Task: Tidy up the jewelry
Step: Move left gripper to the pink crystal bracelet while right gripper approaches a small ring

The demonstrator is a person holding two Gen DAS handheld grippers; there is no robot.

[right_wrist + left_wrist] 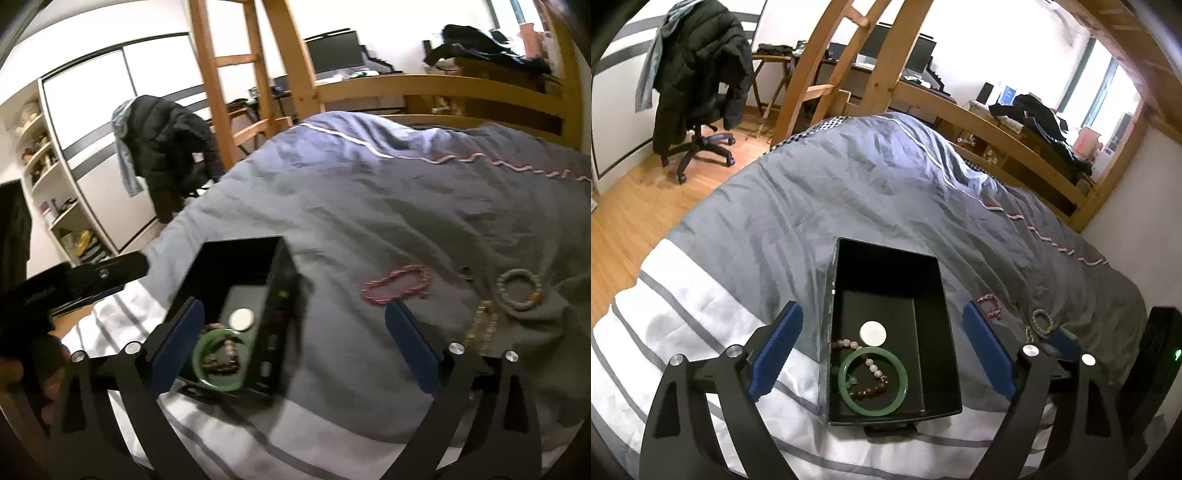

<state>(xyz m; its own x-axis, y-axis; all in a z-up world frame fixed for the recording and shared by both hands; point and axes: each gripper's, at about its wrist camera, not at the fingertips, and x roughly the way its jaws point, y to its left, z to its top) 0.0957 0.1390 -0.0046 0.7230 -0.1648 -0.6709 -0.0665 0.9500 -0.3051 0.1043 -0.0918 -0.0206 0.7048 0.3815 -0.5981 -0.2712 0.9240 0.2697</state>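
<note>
Jewelry lies in two places on the bed [849, 192], and we read it from left to right. Furthest left, our left gripper [882, 354] hangs over the white striped end of the duvet, its blue fingers [775, 354] spread wide on either side of the black box [945, 350] without touching it and with nothing gripped. Inside the box, resting on its dark floor, we see a white round disc [873, 333], a green bangle [873, 382], and a strand of pink and brown beads [866, 363] that crosses the bangle's ring. We can read no brand, label or writing on the box or on the pieces.

To the right of the box, on the grey part of the duvet, a pink bracelet [397, 284] lies flat. Just right of it sits a pale beaded bracelet [519, 291] with one amber bead, and a gold-toned chain [482, 325] lies below and between the two; this view is blurred, so we cannot make out its links.

Our right gripper [293, 350] points down at the bed, with the box's right wall and the open duvet between its fingers [413, 347]. They stand fully apart and hold nothing. At the left edge of the same view we see the body of the left gripper and part of a hand [22, 376] around it.
</note>
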